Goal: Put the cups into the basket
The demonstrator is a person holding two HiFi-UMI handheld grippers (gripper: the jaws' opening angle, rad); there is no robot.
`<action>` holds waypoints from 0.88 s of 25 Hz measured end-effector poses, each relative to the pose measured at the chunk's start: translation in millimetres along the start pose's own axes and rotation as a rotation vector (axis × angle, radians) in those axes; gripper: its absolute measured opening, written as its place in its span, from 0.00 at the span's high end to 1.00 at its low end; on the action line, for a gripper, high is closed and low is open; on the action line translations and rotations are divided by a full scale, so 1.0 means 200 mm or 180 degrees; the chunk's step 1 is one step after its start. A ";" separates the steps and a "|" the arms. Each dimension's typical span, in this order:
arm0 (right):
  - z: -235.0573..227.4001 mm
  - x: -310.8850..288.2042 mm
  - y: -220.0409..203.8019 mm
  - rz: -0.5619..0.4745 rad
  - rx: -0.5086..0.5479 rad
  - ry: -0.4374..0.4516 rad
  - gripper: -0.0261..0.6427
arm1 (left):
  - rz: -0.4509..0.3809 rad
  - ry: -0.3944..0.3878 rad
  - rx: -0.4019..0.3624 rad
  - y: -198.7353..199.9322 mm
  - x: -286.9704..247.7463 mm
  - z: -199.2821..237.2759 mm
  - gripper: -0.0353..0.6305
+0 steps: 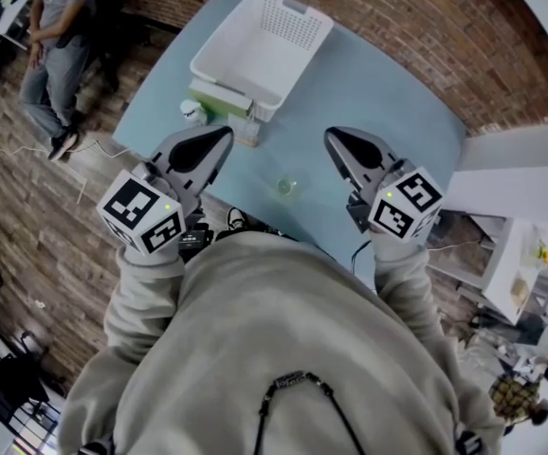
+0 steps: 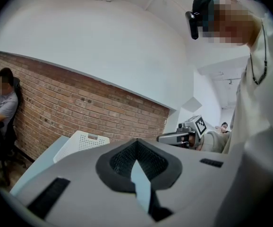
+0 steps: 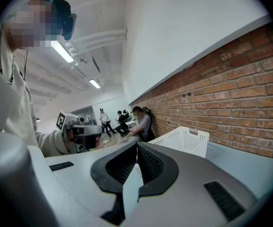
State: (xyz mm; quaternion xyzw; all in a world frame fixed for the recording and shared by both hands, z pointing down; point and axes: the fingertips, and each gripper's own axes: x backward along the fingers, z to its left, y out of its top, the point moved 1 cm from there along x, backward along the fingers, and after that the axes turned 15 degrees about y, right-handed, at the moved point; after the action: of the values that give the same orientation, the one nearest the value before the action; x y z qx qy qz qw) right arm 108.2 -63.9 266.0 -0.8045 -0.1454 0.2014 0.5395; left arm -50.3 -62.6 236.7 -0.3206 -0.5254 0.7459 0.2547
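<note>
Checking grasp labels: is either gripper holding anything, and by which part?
Nothing is held: the grey left gripper and grey right gripper are both shut and empty.

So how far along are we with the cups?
Nothing done yet: the basket looks empty. Nothing in hand: left gripper and right gripper are both shut, empty, above the table's near edge. Left: the small clear cup on the table between them, plus small containers beside the basket.
</note>
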 end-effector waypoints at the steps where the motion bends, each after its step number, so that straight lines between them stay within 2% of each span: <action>1: 0.00 0.00 -0.01 0.0011 -0.0010 -0.0008 0.94 | 0.0017 0.0002 0.0004 -0.01 0.00 0.01 0.95; 16: -0.09 -0.10 -0.15 0.0092 -0.0205 0.0053 0.94 | 0.0274 0.0047 0.0168 -0.17 -0.02 0.07 0.95; 22: -0.13 -0.12 -0.29 0.0214 -0.0330 0.0034 0.94 | 0.0427 0.0009 0.0229 -0.29 -0.06 0.07 0.95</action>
State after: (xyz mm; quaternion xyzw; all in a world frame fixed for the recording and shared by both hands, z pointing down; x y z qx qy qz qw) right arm 98.3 -74.5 333.2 -0.8368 -0.1257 0.2074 0.4908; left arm -50.4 -62.7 297.4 -0.3467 -0.4752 0.7792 0.2163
